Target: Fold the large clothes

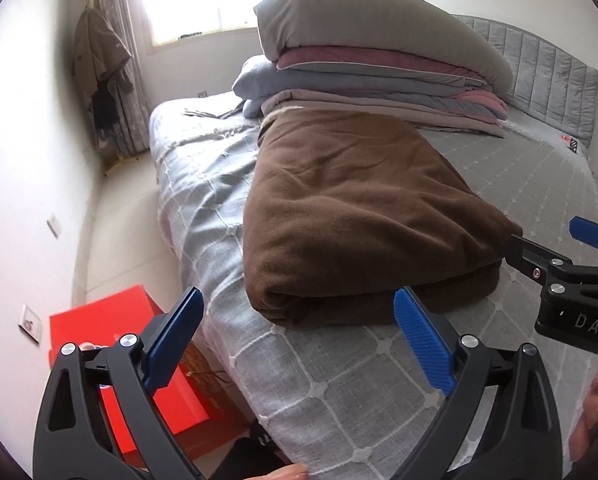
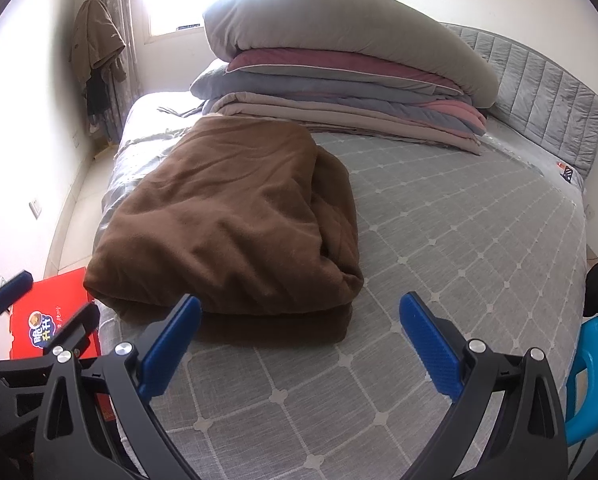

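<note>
Blue chair [image 2: 591, 376] cut off (right edge), red box [image 2: 55, 320] half-hidden.

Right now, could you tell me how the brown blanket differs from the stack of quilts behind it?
The brown blanket is one item in a single dark colour; the stack of quilts holds several layers in grey, maroon, blue and pink. The blanket lies low and rumpled near the foot of the bed; the stack rises much taller by the headboard. Both are folded and rest on the bed, untouched by either tool.

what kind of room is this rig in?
Most likely a home bedroom: a bed with padded headboard, folded quilts stacked on it beside a brown blanket, and a coat hung by the window.
</note>
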A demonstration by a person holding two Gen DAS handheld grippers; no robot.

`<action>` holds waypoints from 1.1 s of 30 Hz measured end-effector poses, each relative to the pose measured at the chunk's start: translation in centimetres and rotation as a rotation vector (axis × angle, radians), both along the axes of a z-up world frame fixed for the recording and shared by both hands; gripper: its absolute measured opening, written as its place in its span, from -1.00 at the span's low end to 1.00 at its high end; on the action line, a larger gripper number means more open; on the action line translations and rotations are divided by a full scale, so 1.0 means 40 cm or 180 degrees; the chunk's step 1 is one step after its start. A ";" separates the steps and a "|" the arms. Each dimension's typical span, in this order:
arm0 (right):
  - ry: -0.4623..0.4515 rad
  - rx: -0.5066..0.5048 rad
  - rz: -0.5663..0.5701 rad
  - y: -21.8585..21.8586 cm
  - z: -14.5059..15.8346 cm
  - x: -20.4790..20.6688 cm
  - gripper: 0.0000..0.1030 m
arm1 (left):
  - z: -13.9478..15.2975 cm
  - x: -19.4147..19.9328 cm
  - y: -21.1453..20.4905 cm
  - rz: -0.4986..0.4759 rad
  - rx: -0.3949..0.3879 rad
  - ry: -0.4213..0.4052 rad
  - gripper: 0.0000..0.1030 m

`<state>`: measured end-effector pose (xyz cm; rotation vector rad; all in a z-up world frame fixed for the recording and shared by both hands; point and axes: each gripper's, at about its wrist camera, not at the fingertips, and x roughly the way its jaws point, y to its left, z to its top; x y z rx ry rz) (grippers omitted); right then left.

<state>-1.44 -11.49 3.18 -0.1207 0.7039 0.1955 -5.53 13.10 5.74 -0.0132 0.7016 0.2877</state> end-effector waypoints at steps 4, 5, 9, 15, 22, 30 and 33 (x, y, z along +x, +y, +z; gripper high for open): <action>0.0013 0.0019 -0.0006 -0.006 -0.001 0.001 0.86 | -0.004 0.001 -0.001 -0.0014 0.0007 0.0026 0.80; 0.0020 0.0021 -0.0003 -0.007 -0.001 0.002 0.86 | -0.006 0.003 -0.003 -0.0023 0.0000 0.0037 0.80; 0.0028 0.0027 -0.0003 -0.008 -0.004 0.002 0.86 | -0.011 0.005 -0.006 -0.0050 -0.0033 0.0073 0.80; 0.0029 0.0041 -0.0008 -0.013 -0.005 0.002 0.86 | -0.014 0.008 -0.006 -0.0055 -0.0068 0.0107 0.80; 0.0045 0.0051 0.0001 -0.016 -0.006 0.005 0.86 | -0.015 0.010 -0.007 -0.0062 -0.0077 0.0119 0.80; 0.0070 0.0084 0.0014 -0.017 -0.010 0.007 0.86 | -0.017 0.013 0.003 -0.0105 -0.0276 0.0124 0.80; 0.0115 0.0148 0.0023 -0.022 -0.015 0.009 0.86 | -0.020 0.005 0.021 -0.0312 -0.0714 0.0005 0.80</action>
